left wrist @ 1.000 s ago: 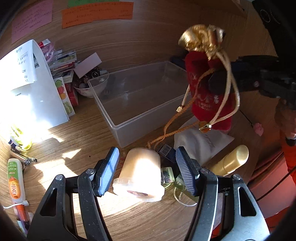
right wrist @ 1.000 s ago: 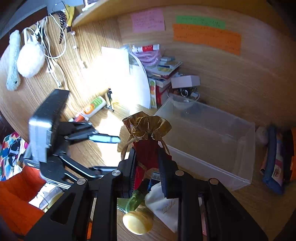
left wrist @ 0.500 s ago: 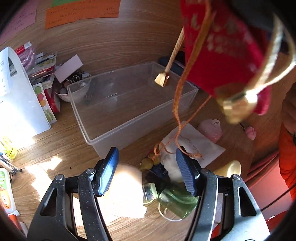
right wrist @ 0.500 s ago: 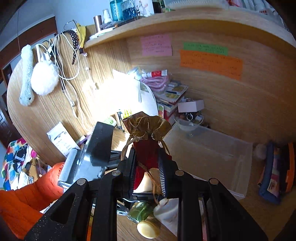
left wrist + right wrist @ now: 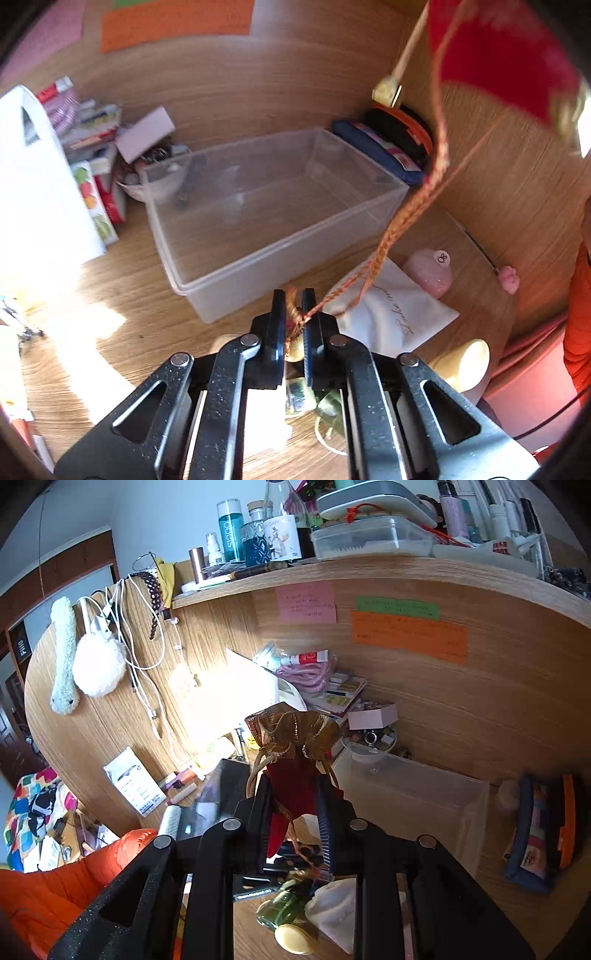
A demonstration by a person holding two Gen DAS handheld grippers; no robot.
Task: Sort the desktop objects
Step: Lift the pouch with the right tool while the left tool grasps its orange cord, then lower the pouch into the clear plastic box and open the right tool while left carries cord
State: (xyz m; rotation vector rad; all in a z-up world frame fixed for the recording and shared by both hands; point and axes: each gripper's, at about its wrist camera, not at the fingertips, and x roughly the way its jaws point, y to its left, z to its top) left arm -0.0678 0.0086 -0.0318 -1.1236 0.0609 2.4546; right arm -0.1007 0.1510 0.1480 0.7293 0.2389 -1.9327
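Left gripper [image 5: 293,325] pinching cord [image 5: 391,229] | right gripper [image 5: 295,812] gripping pouch [image 5: 295,771] | wooden desk [image 5: 122,310]

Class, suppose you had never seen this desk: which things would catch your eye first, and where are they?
The red drawstring pouch with its gold top, clamped upright in the right gripper above the desk. Its orange cord runs down into the shut left gripper. Behind sits the clear plastic bin, nothing in it.

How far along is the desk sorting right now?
Early. The clear bin looks empty. In hand: the right gripper holds the red pouch up, the left gripper pinches its cord. The white pouch and pink jar still wait on the desk.
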